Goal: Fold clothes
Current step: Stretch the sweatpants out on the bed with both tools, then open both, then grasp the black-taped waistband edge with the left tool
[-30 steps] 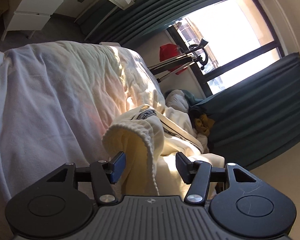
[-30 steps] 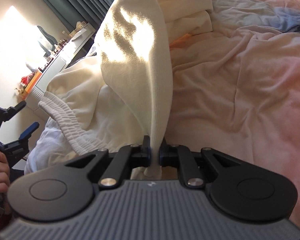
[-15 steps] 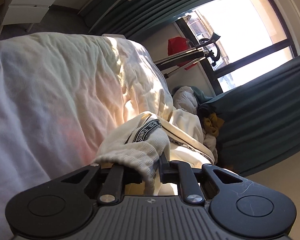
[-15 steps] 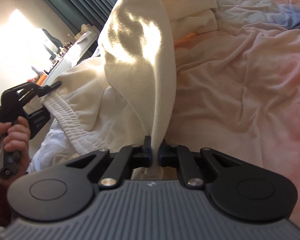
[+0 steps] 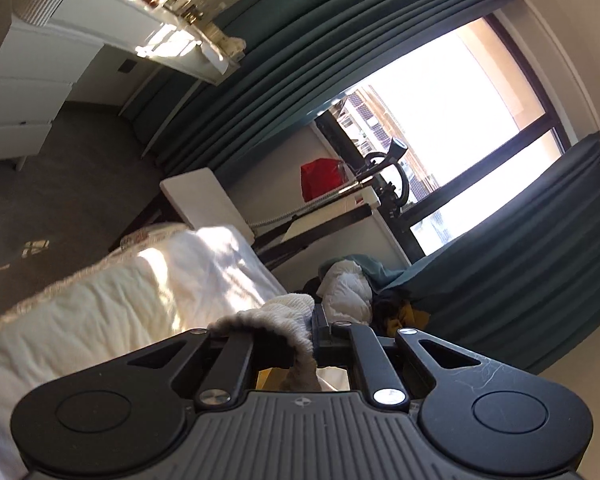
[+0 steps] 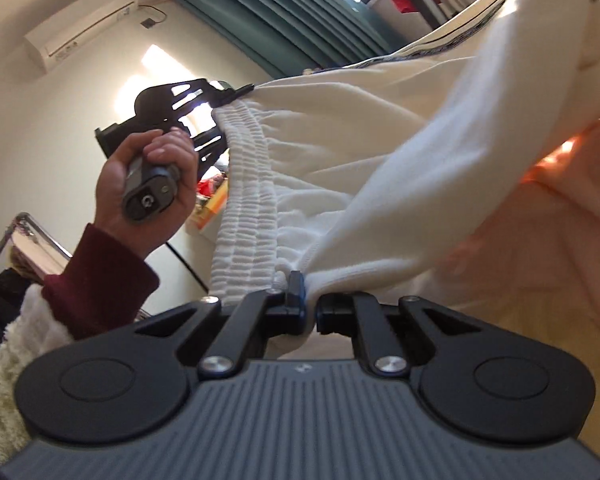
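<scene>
A: Where are the pants [image 6: 380,128]?

B: Cream sweatpants, lifted off the bed [image 6: 540,240] and stretched btwn both grippers. The right gripper [image 6: 309,312] has its jaws pressed together on fabric at one end of the waistband [image 6: 252,200]. The left gripper [image 6: 236,90], seen from the right wrist view, nips the other end; in its own view the jaws are closed on a ribbed fold of cloth.

A: How will it handle?

B: Soft, limp, fairly thick fleece. Probably light-to-medium weight, sags ahead of the jaws where nothing holds it. Not slippery, not fragile. The waistband is gathered elastic w/ ridged ribbing, so it's the firmest place to pinch; the corners it's held by now look right.

A: Other textures?

B: A dark printed stripe [image 6: 452,44] runs along the side seam beyond the jaws. The bed cover under the cloth is wrinkled, pinkish-cream. To the left of the right jaws, a hand [image 6: 148,184] in a maroon sleeve [image 6: 100,276] grips the left tool's handle.

A: Folded yet?

B: No, it hangs spread, not flat.
</scene>
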`<state>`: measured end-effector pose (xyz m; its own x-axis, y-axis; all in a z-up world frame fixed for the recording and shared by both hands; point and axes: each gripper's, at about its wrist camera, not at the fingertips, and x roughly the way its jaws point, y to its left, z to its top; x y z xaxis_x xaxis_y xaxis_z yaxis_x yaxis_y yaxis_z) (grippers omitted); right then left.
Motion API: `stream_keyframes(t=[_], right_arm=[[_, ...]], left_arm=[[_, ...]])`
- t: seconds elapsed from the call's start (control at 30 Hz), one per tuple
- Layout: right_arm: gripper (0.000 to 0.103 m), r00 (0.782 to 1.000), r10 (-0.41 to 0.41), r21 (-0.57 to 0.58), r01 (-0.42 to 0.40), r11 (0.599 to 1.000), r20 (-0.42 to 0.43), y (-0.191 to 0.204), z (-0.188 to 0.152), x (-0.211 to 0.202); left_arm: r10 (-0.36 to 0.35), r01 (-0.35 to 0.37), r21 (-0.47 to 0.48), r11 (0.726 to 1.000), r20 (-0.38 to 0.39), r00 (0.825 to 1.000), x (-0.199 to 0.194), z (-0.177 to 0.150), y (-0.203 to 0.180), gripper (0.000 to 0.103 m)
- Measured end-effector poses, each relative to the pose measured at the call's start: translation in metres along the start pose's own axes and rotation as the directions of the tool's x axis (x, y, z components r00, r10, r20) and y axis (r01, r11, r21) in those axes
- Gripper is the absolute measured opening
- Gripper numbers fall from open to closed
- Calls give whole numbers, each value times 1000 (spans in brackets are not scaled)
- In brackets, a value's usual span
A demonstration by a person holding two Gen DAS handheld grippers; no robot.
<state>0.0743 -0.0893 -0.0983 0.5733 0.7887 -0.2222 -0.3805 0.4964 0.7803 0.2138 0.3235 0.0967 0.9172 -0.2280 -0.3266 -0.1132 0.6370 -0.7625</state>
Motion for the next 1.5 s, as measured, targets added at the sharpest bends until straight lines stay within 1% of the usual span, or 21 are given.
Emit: stream_keyframes(t=[0.07, 0.17, 0.23, 0.33, 0.43, 0.53, 0.63, 0.7, 0.73, 0.77, 0.83, 0.87, 0.9, 0.93, 1.0, 1.07, 1.1, 1.13, 1.3, 1.43, 1.5], right_arm=[[9, 997, 72, 8, -72, 997, 2, 11, 8, 30], [9, 991, 133, -10, -133, 991, -4, 19, 13, 74], [9, 991, 133, -9, -133, 991, -23, 12, 13, 102], [9, 991, 108, 4, -108, 994, -77, -11, 5, 139], [9, 987, 91, 14, -90, 996, -131, -25, -3, 156], [9, 982, 98, 33, -94, 995, -160, -34, 0, 160], [9, 977, 105, 51, -97, 994, -188, -43, 3, 163], [11, 974, 97, 50, -89, 995, -203, -41, 4, 162], [11, 974, 91, 46, -83, 995, -209, -38, 5, 160], [13, 973, 82, 42, -75, 996, -217, -35, 5, 158], [21, 970, 58, 31, -52, 998, -234, -30, 6, 150], [30, 970, 38, 16, -35, 999, -241, -26, 6, 146], [35, 970, 5, -16, -9, 1000, -242, -21, 8, 141], [45, 970, -27, -46, 17, 999, -241, -16, 9, 135], [69, 972, -71, -75, 55, 996, -226, -8, 10, 117], [80, 974, -98, -105, 78, 991, -203, -4, 10, 90], [80, 975, -115, -139, 89, 986, -188, 1, 12, 77], [80, 976, -130, -172, 100, 980, -173, 6, 15, 64], [79, 974, -218, -304, 190, 934, -61, 16, 30, -6], [79, 957, -290, -372, 281, 885, 33, 20, 48, -62], [79, 945, -319, -401, 321, 858, 75, 20, 53, -92]], left_arm=[[25, -26, 44, 999, 35, 999, 10, 28, -2, 8], [107, -116, 126, 985, 75, 991, 39, 51, 10, 8], [177, -181, 114, 977, 48, 983, 67, 60, 35, 8], [272, -270, 105, 957, -2, 962, 110, 60, 83, 8], [341, -335, 119, 935, -42, 939, 137, 56, 120, 8], [344, -334, 129, 934, -65, 937, 141, 52, 142, 8], [312, -299, 135, 945, -86, 946, 133, 55, 147, 9], [283, -269, 136, 953, -96, 954, 122, 53, 144, 13], [266, -252, 129, 959, -101, 959, 114, 51, 142, 22], [252, -240, 126, 962, -90, 963, 104, 48, 139, 44], [249, -240, 135, 961, -56, 967, 80, 40, 129, 68], [262, -255, 145, 956, -33, 965, 68, 35, 123, 70], [276, -270, 148, 951, -18, 961, 57, 31, 117, 71], [290, -286, 150, 946, -4, 957, 46, 28, 112, 75], [305, -304, 165, 938, 16, 952, 25, 19, 100, 76], [311, -310, 218, 926, 30, 950, 5, 6, 81, 76], [310, -308, 250, 918, 35, 950, -4, -1, 71, 76], [322, -315, 299, 901, 29, 946, -16, -12, 55, 76], [251, -225, 422, 878, -7, 968, -59, -83, -12, 76], [191, -149, 486, 861, -38, 981, -84, -147, -58, 76], [149, -95, 503, 859, -68, 986, -97, -181, -77, 76]])
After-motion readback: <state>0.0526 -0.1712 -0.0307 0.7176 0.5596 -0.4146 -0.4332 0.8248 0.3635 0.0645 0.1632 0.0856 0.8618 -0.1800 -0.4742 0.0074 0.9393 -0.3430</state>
